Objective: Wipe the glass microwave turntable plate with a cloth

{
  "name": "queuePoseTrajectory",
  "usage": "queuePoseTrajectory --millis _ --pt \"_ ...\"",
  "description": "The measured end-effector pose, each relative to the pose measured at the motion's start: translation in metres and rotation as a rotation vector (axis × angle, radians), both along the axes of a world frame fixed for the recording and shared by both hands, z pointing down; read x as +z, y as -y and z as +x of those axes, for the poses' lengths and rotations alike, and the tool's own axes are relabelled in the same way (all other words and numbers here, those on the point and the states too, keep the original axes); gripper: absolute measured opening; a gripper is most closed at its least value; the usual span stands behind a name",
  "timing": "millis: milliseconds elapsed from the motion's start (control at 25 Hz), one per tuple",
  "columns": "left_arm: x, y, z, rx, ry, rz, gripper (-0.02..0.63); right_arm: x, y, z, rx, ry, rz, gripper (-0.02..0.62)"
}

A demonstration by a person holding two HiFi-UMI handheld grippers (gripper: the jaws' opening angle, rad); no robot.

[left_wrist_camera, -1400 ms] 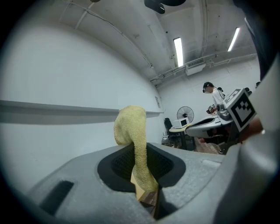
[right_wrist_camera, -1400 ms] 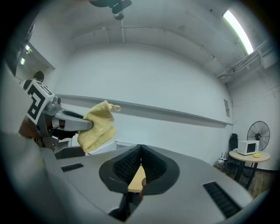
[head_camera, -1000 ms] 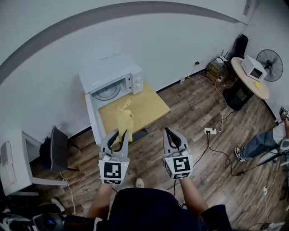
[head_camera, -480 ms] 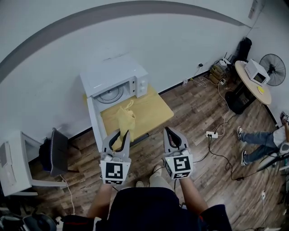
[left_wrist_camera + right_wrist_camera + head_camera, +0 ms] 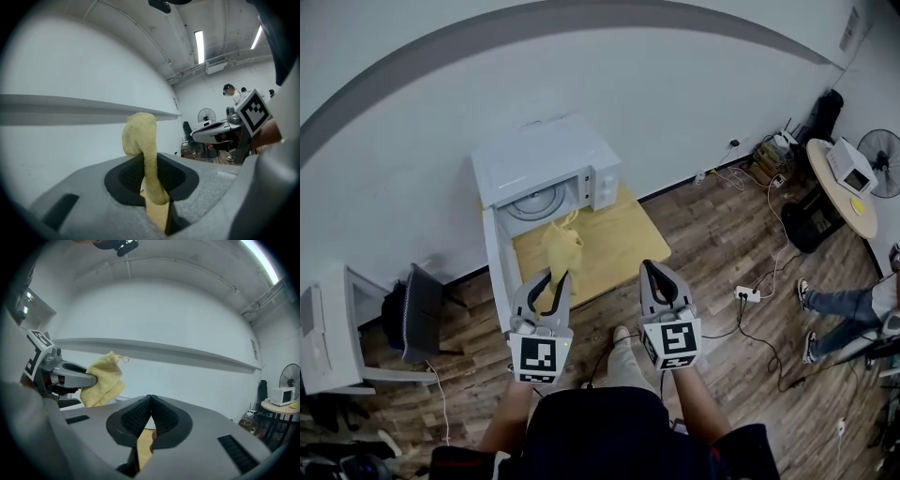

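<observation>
A white microwave (image 5: 546,164) stands on a wooden table (image 5: 609,246) against the wall, its door (image 5: 496,267) swung open toward me. Inside it lies the round glass turntable plate (image 5: 535,201). My left gripper (image 5: 551,275) is shut on a yellow cloth (image 5: 560,251), which hangs from its tips just short of the microwave's opening; the cloth (image 5: 143,145) stands up between the jaws in the left gripper view. My right gripper (image 5: 653,270) is shut and holds nothing, level with the left one, over the table's near edge. The right gripper view shows the left gripper (image 5: 91,379) with the cloth (image 5: 104,378).
A chair (image 5: 420,314) and a white cabinet (image 5: 326,328) stand at the left. A power strip (image 5: 746,293) with cables lies on the wood floor at the right. Farther right are a round table (image 5: 843,187) with a small appliance, a fan (image 5: 885,163), and a person's legs (image 5: 836,305).
Both grippers have come closer to the microwave and table, which now sit nearer and larger in the head view. The cloth stays in the left gripper. The person at the right has shifted.
</observation>
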State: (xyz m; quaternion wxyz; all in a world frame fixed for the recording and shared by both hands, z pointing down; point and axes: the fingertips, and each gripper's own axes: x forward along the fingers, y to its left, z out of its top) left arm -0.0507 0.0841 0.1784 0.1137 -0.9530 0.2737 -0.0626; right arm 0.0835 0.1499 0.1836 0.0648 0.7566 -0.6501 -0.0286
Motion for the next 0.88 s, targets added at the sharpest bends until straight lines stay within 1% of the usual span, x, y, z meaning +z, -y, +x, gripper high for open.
queuePoseTrajectory --millis 200,480,600,720,880 --pt "0.003 0.027 0.022 -0.049 0.026 0.02 0.069 0.003 0.04 0.023 -0.053 -0.002 -0.008 0.009" --pt "0.002 0.072 0.051 -0.139 0.031 0.002 0.07 0.001 0.101 0.053 -0.159 -0.01 -0.029 0.009" --pt "0.002 0.089 0.061 -0.193 0.028 -0.019 0.07 0.0 0.127 0.063 -0.211 -0.006 -0.036 0.009" --pt "0.005 0.105 0.069 -0.234 0.044 -0.001 0.07 0.002 0.149 0.071 -0.267 -0.015 -0.043 0.009" --pt "0.013 0.118 0.076 -0.304 0.057 -0.037 0.07 0.01 0.171 0.079 -0.332 -0.007 -0.056 0.009"
